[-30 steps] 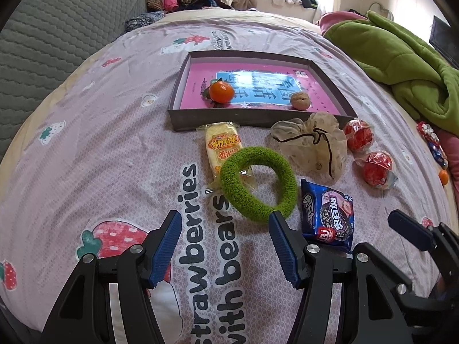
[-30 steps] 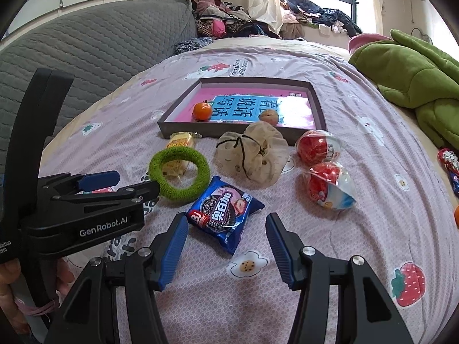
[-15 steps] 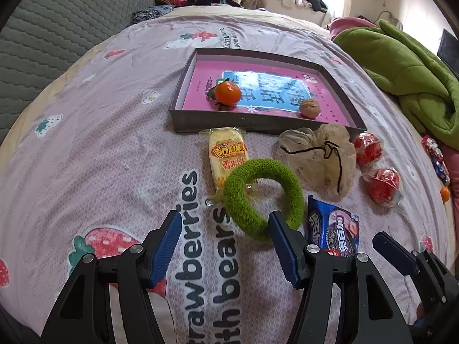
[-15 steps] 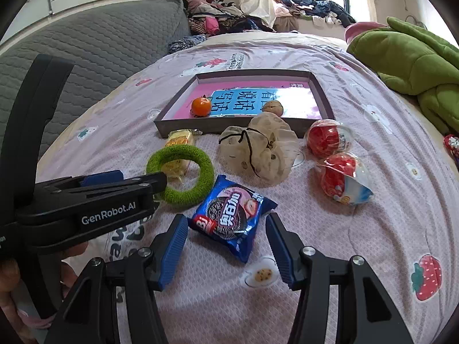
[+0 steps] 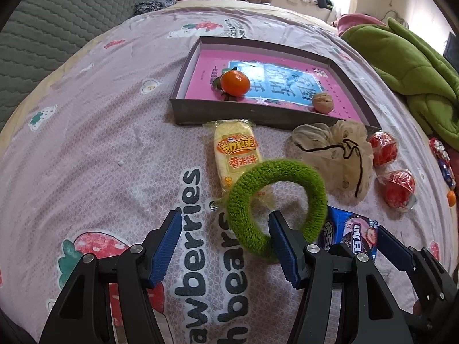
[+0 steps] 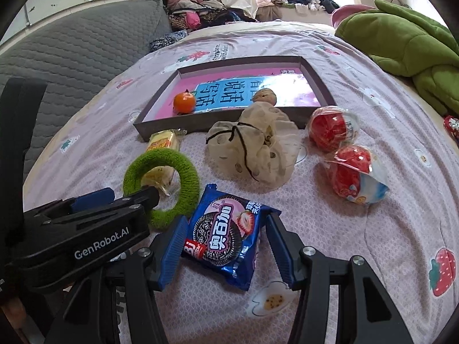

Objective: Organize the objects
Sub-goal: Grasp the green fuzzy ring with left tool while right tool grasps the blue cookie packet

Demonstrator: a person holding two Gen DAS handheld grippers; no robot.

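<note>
On the pink bedsheet a green knitted ring point(image 5: 275, 200) lies partly over a yellow rice-cracker packet point(image 5: 235, 152). My left gripper point(image 5: 226, 246) is open; the ring's near rim sits between its jaws, the right finger inside the hole. A blue cookie packet point(image 6: 226, 238) lies between the jaws of my open right gripper point(image 6: 226, 250), whose pads do not press it. Behind stands a dark tray point(image 5: 258, 117) with a pink book, a tangerine point(image 5: 234, 82) and a walnut point(image 5: 322, 102).
A beige drawstring pouch point(image 6: 252, 146) and two red wrapped balls point(image 6: 330, 127) point(image 6: 352, 169) lie in front of the tray. A green blanket point(image 6: 401, 37) is heaped at the right, a grey quilted cushion point(image 6: 71, 57) at the left. Small candies point(image 5: 441, 154) sit at the right edge.
Both grippers moved forward and down. The left's right finger now reaches into the green ring, and the right gripper's jaws now straddle the cookie packet.
</note>
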